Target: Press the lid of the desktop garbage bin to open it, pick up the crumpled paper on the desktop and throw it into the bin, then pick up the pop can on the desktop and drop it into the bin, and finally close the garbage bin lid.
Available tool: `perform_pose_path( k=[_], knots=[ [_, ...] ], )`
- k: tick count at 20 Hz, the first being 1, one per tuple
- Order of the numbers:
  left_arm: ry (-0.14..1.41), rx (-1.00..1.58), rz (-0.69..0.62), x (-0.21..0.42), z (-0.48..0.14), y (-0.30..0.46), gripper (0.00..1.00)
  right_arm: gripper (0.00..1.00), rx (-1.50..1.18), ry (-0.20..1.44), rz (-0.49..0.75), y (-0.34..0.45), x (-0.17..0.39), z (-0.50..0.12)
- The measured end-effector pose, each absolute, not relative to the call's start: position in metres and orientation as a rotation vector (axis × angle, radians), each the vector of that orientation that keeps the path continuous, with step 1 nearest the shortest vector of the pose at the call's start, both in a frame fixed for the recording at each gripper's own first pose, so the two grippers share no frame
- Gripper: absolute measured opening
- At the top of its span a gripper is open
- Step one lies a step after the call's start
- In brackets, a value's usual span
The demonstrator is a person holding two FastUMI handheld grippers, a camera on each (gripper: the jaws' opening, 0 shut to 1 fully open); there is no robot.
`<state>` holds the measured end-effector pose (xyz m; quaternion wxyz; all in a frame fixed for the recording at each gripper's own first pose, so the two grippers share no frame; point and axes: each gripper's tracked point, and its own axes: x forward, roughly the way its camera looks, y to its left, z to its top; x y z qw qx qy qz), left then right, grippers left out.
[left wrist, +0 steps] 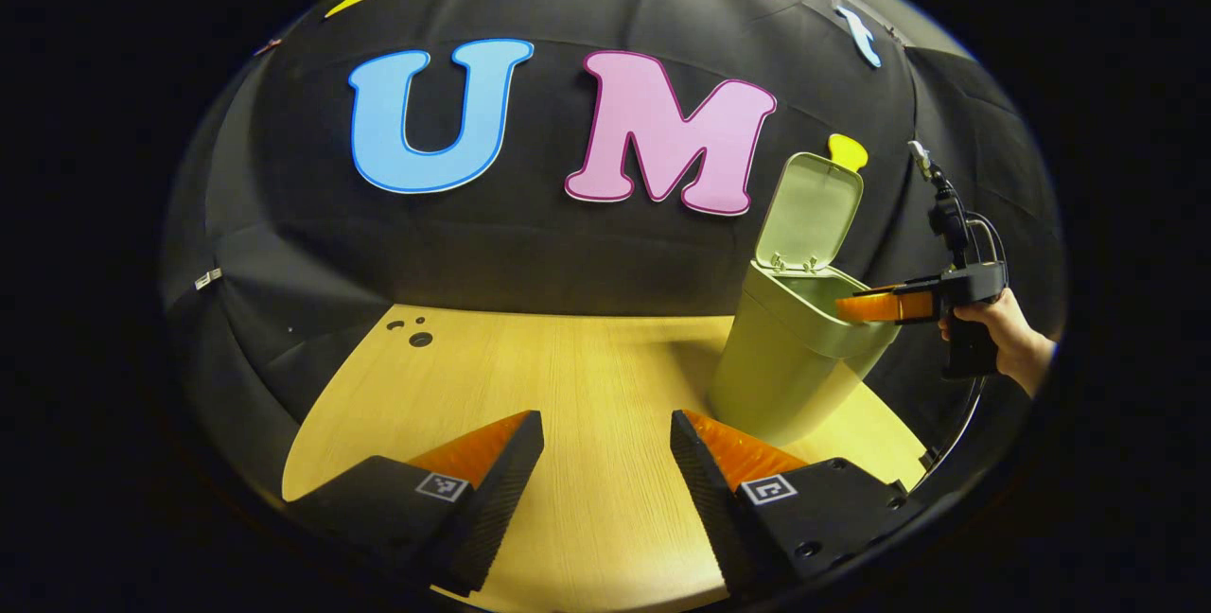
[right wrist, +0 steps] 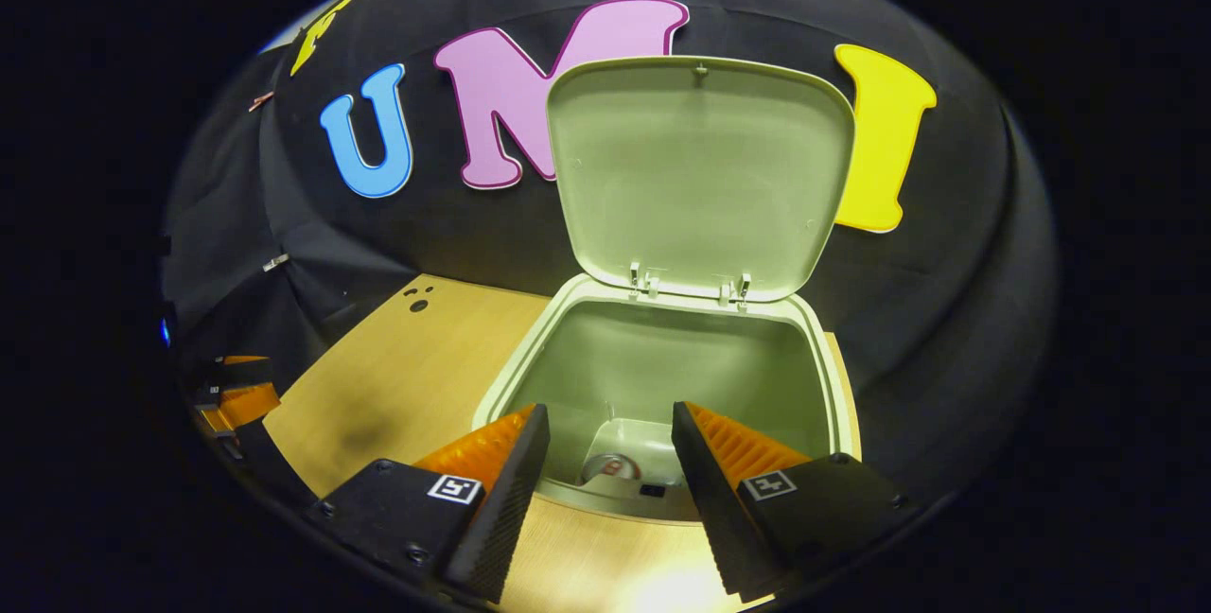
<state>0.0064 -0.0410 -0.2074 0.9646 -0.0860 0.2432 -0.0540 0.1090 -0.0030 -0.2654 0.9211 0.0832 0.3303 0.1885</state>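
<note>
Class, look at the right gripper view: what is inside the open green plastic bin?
At the bottom of the pale green plastic bin lies a metal pop can, its top end showing. The right tool's fingers cover part of the floor, so the crumpled paper cannot be confirmed.

A recording booth — black cloth wall [left wrist: 568, 244] draped behind 1 pale wooden tabletop [left wrist: 568, 376].
</note>
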Motion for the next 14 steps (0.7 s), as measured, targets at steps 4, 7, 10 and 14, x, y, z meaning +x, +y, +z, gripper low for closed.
perform_pose_path(
  k=[4, 7, 10, 14],
  knots=[
    [0.497, -0.179, -0.122, 0.004, -0.209, -0.042, 0.89, 0.9, 0.187, 0.619, 0.38, -0.006, 0.111, -0.238],
    [0.497, -0.178, -0.137, 0.003, -0.209, -0.045, 0.89, 0.95, 0.204, 0.551, 0.358, -0.014, 0.119, -0.206],
    [0.496, -0.182, -0.149, 0.002, -0.209, -0.048, 0.89, 0.95, 0.208, 0.459, 0.329, -0.025, 0.131, -0.173],
    [0.489, -0.179, -0.158, 0.0, -0.207, -0.049, 0.89, 0.96, 0.218, 0.348, 0.292, -0.037, 0.151, -0.128]
  ],
)
